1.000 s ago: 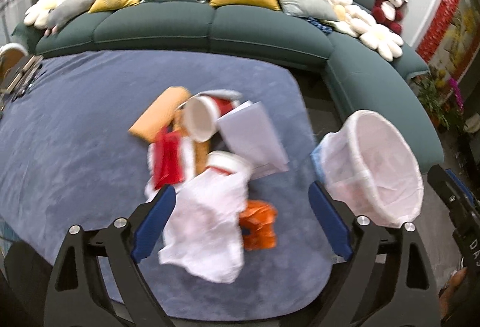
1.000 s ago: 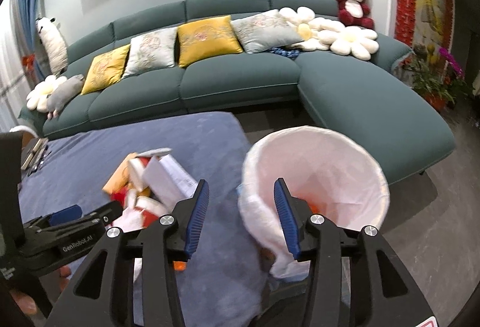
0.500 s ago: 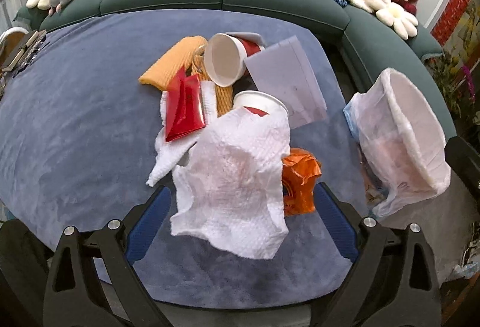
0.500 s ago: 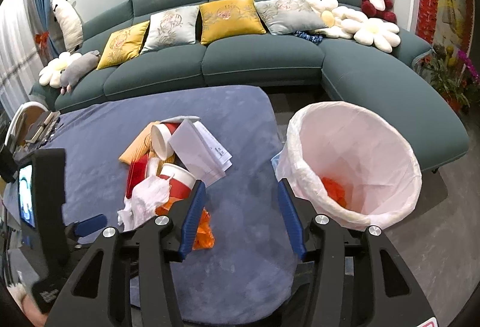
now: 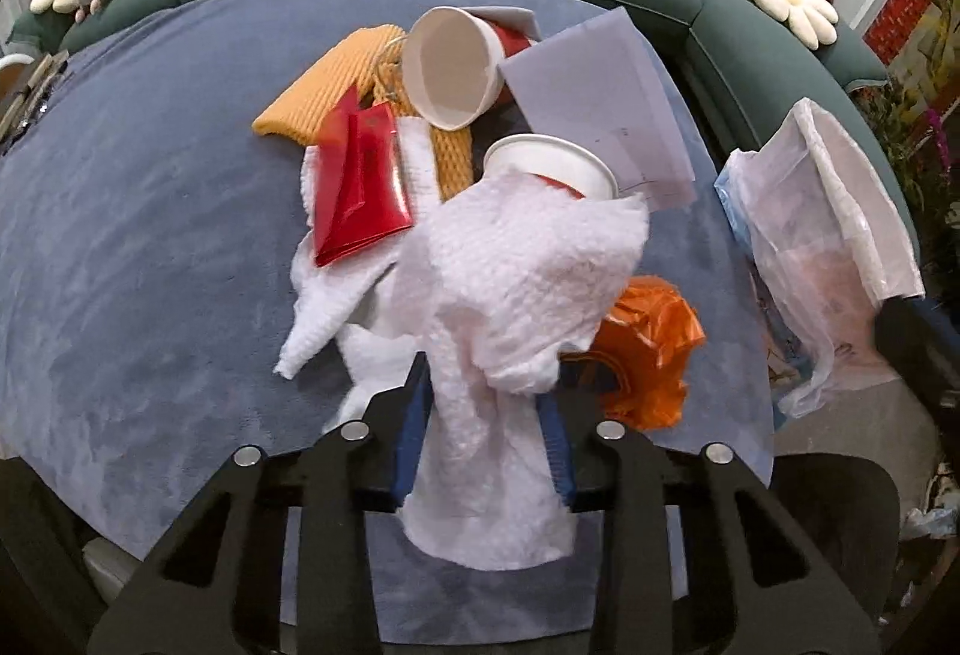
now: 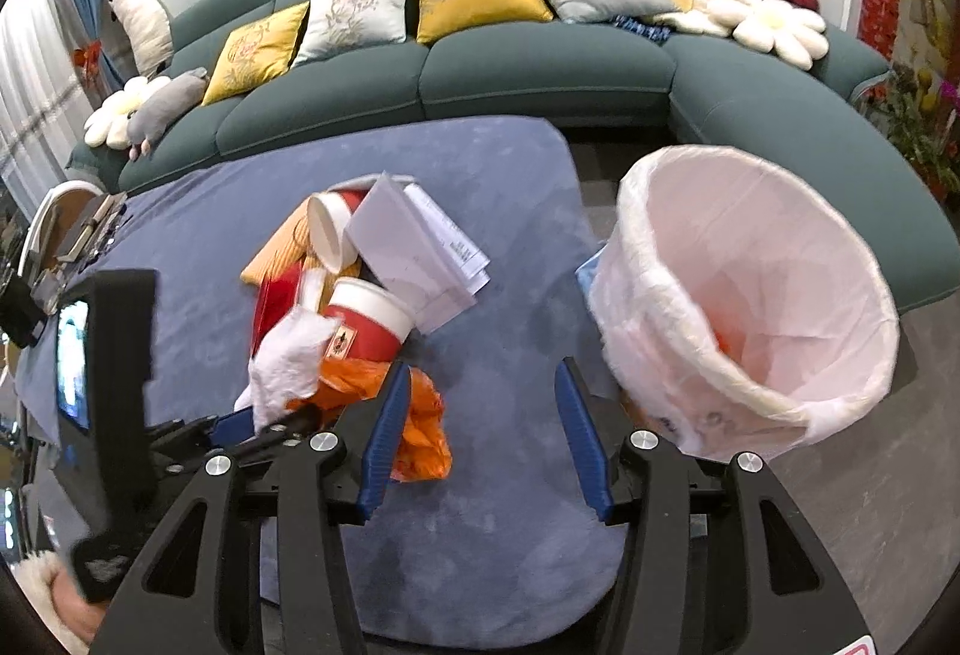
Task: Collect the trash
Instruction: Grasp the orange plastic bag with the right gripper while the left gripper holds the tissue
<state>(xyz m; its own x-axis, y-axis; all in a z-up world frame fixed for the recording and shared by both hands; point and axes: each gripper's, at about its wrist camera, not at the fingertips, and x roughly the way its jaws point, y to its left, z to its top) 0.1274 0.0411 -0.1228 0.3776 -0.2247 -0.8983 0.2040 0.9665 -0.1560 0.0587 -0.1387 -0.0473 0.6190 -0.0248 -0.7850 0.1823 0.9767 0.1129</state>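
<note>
**Clerk:** Left gripper (image 5: 486,436): blue pads pinched on a white paper towel (image 5: 510,307), which bunches between them and fans out over the heap. Right gripper (image 6: 483,433): fingers spread wide, nothing between them, hanging above the blue tablecloth (image 6: 516,343).

**Checker:** Landmark for the listing?

**Clerk:** Nearer red paper cup (image 6: 372,319), lying on its side at the heap's middle.

**Checker:** Containers and contents?

**Clerk:** Item one, that cup: white rim, the inside not visible from either camera; the towel drapes over it in the left view. Item two, a second red paper cup (image 5: 456,57), beyond the first, on its side, mouth toward the left camera, white interior showing nothing in it. Item three, waste bin (image 6: 750,295) with a white liner, well to the right of the cup, off the table's edge, tilted; something orange (image 6: 723,343) sits low inside, kind unclear.

**Checker:** Loose trash?

**Clerk:** Folded white paper sheets (image 6: 414,247) just behind and right of the cup. Orange plastic bag (image 6: 420,415) in front of it, crumpled, reaching beside the right gripper's left finger. Red glossy packet (image 5: 360,187) to its left, on more white towel. Orange foam netting (image 5: 324,84) behind that.

**Checker:** Surroundings?

**Clerk:** Green sofa (image 6: 540,66) behind the table, with cushions and plush toys.
</note>
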